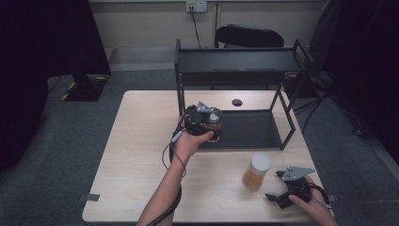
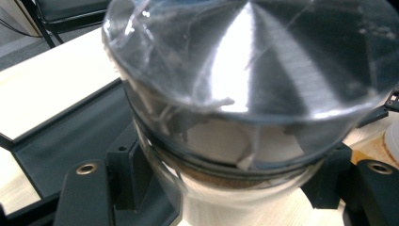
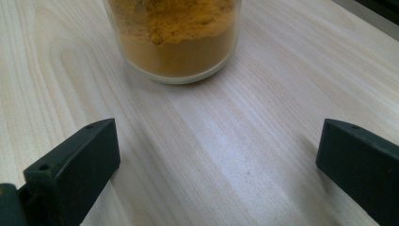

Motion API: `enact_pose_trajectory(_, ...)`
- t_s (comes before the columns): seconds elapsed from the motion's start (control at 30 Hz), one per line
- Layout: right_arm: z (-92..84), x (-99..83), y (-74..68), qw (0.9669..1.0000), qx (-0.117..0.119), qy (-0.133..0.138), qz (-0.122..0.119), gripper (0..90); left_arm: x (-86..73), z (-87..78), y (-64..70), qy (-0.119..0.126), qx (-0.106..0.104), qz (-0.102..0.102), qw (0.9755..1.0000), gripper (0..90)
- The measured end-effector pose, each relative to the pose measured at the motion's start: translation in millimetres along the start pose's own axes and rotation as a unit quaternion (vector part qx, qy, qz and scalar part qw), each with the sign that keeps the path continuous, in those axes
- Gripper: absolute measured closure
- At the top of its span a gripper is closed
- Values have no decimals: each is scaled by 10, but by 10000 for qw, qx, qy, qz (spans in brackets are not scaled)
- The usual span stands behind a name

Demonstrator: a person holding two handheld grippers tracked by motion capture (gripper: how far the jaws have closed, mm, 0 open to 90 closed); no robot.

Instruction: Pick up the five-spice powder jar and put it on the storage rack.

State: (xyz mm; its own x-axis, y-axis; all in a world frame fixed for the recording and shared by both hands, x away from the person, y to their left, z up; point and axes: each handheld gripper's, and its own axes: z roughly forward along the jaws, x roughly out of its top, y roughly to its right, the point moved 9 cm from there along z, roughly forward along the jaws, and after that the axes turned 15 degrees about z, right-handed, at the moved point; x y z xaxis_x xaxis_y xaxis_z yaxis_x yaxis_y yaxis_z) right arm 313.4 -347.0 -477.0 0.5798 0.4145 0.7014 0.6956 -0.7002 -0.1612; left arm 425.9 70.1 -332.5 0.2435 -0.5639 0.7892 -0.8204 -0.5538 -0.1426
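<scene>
My left gripper is shut on a glass jar with a shiny metal lid, held at the front left corner of the black rack's lower shelf. In the left gripper view the jar sits between the black jaws, tilted toward the camera, with brown contents low in it. A second jar of orange-yellow powder with a white lid stands on the table at the front right. My right gripper rests open just right of it; in the right gripper view the powder jar stands ahead of the spread jaws.
The two-tier black metal rack stands at the back right of the light wooden table. A small dark round cap lies on the table behind the lower shelf. A dark chair is beyond the table.
</scene>
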Motion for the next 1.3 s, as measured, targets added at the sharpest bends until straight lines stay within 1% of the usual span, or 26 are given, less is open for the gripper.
enact_pose_trajectory(0.13,0,0,0,10000,0,0,0,0,83,-25,-16,19,29,40,10000,309)
enact_pose_trajectory(0.33,0,0,0,10000,1,2,-1,0,195,-46,-35,1,-1,93,10000,309)
enact_pose_trajectory(0.43,0,0,0,10000,0,5,-1,0,246,-57,-53,20,-56,79,10000,309)
enact_pose_trajectory(0.53,1,-1,0,10000,-2,7,0,0,295,-72,-62,49,-68,58,9999,309)
enact_pose_trajectory(0.63,1,-1,0,10000,-2,8,-1,0,361,-104,-67,22,-39,112,9999,309)
enact_pose_trajectory(0.73,1,-1,0,10000,-2,8,0,0,416,-132,-76,57,-40,74,9999,309)
enact_pose_trajectory(0.9,1,0,0,10000,-1,8,-2,0,530,-188,-100,68,-36,141,9999,309)
enact_pose_trajectory(1.03,1,0,0,10000,-1,6,3,0,614,-235,-117,121,-20,148,9998,309)
enact_pose_trajectory(1.3,1,0,0,10000,-1,7,1,0,784,-309,-139,116,31,209,9997,309)
